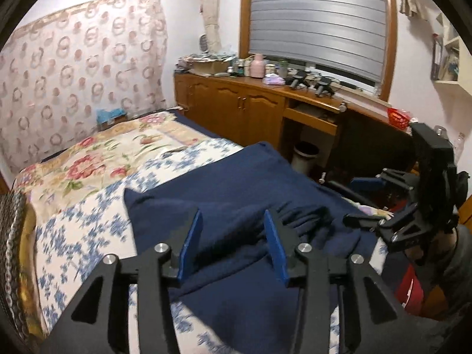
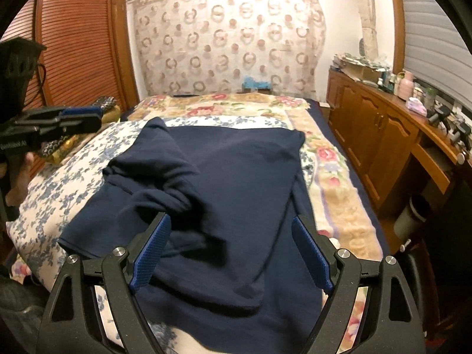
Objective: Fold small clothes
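On bed (image 2: 44, 177): navy garment (image 2: 236, 183), spread flat, one sleeve folded across.
Left gripper (image 1: 233, 244): released, above garment.
Right gripper (image 2: 230, 250): released, empty, over garment's near edge.

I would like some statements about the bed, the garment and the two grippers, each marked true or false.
1. The navy garment lies on the bed. True.
2. The left gripper is shut on the garment. False: its jaws stand open above the cloth, holding nothing.
3. The right gripper has its jaws open. True.
4. The garment is already folded into a neat small square. False: it lies mostly spread, with one sleeve bunched across it.
5. A wooden cabinet stands beside the bed. True.
6. The bed cover under the garment is plain red. False: it is white with blue flowers.
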Available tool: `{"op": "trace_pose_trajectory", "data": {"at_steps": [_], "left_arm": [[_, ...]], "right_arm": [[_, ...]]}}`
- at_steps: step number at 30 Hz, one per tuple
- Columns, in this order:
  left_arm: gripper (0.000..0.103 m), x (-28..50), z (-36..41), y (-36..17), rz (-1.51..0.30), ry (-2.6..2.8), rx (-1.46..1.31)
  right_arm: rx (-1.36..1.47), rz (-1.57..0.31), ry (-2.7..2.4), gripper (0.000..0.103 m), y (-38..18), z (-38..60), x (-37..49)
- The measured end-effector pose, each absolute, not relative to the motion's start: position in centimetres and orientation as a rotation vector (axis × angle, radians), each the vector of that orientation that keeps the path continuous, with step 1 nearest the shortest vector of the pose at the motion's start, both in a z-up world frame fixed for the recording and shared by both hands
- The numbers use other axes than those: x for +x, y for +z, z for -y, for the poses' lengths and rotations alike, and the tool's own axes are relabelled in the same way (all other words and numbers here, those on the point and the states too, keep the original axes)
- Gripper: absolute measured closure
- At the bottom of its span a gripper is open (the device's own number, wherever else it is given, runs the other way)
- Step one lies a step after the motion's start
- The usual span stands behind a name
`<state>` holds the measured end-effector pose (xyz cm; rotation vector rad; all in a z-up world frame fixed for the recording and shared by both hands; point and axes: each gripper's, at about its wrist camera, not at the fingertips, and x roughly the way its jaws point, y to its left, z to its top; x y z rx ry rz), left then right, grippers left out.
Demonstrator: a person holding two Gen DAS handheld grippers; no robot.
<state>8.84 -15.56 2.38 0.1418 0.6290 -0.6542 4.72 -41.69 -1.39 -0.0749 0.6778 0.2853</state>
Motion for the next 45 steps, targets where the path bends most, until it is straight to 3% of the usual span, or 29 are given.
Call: {"op": "trace_pose_trajectory", "data": {"at_steps": [4,18,21,25,30,32,35,45], "left_arm": [[0.051,8.7,13.6,0.7,-0.655,-0.613,0.115],[0.051,8.7,8.8,-2.8,-0.698,-0.479,0.05],[0.051,8.7,8.3,-3.2,-0.703,-0.468,0.046],[0.051,8.6,8.0,-3.5,-0.704,-0.459,0.048],[0.051,8.6,7.8,-3.8,-0.705,-0.456,0.04],[0.051,8.5,7.8,-3.9,-0.706,-0.456,0.038],[0.051,8.5,7.8,-4.0,-0.707,-0.456,0.035],[0.051,8.3,7.8,-4.2,-0.707,-0.453,0.026]], "right_arm": [[-0.087,-0.69,0.315,0.017,-1.8,40.4,5.7],[-0.124,-0.744,0.364,0.02,-3.5,37.5,9.5],[-0.137,-0.765,0.38,0.03,-4.1,37.0,10.0],[-0.131,-0.798,0.412,0.053,-4.8,36.8,10.4],[-0.118,-0.823,0.43,0.071,-5.3,36.9,10.6],[-0.123,-0.832,0.445,0.089,-5.3,36.9,10.5],[-0.128,-0.812,0.459,0.094,-4.8,36.7,10.1],[-0.086,-0.644,0.495,0.096,-0.4,36.6,7.8]]}}
